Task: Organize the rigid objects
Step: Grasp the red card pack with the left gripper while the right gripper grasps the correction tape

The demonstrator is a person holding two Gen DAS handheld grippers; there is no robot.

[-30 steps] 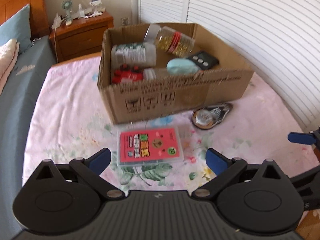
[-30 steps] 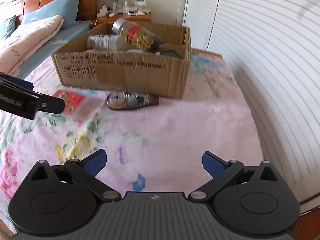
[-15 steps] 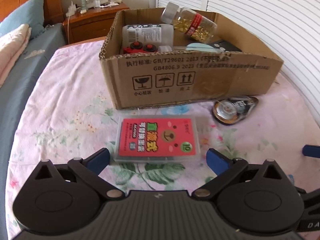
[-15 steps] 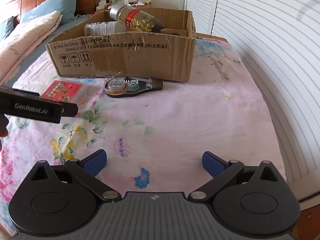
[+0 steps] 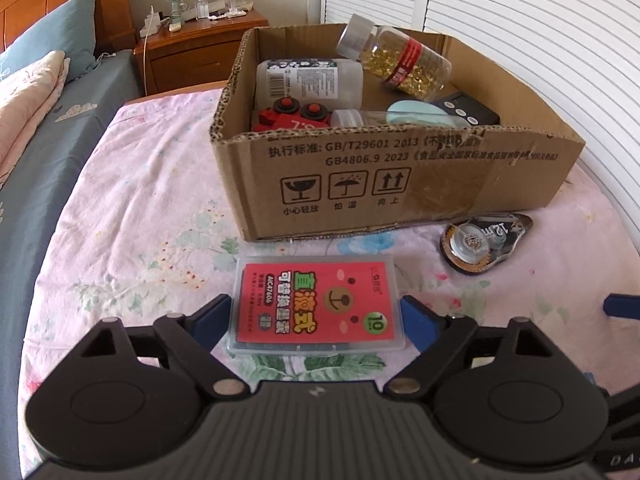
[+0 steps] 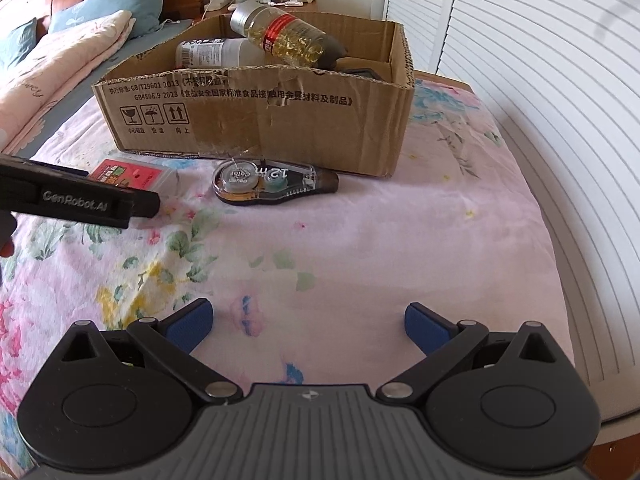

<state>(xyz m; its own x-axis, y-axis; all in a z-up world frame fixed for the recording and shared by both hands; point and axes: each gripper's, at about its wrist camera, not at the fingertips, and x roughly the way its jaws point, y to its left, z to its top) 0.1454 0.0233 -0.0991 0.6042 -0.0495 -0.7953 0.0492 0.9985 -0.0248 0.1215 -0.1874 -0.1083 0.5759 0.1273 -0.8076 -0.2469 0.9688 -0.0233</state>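
Left wrist view: cardboard box already holds several items, while left gripper, jaws wide, straddles the unpacked red case; right gripper hangs wide, empty.

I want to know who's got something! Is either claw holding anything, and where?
Nothing held yet. The left gripper is open around the red case, its long sides between the pads. The right gripper is open, empty.

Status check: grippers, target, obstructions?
Left gripper open, straddling red case. Right gripper open, empty. Nothing blocking the case; box just beyond.
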